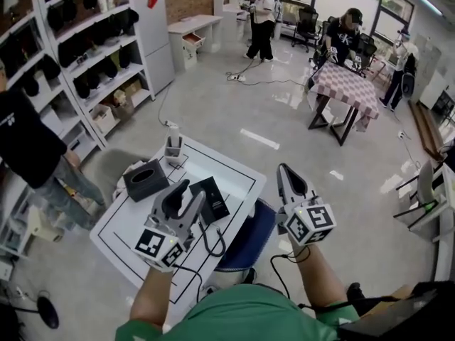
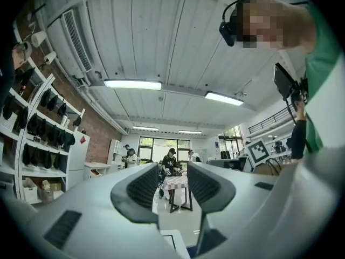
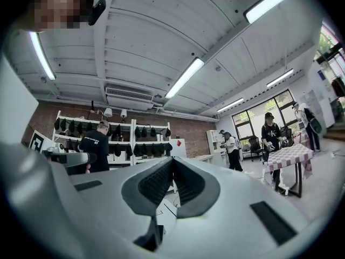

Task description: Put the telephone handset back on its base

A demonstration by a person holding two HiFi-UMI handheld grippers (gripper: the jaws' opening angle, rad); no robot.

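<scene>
My left tool (image 1: 190,192) is released, nothing between its jaws. My right tool (image 1: 286,170) is clenched and empty. The telephone (image 1: 215,199) lies on the counter (image 1: 234,163) just right of the left tool, long axis pointing away from me. I cannot tell handset from base.

Bright ceiling strip lights (image 2: 132,84); sharp focus, strong fisheye edge distortion.

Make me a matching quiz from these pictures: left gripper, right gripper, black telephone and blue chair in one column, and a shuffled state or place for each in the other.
1. left gripper
2. right gripper
3. black telephone
4. blue chair

A. at the white table's near edge
B. jaws together
C. lying on the white table
D. jaws apart, nothing between them

Pairs: 1-D, 2-B, 3-C, 4-A
</scene>
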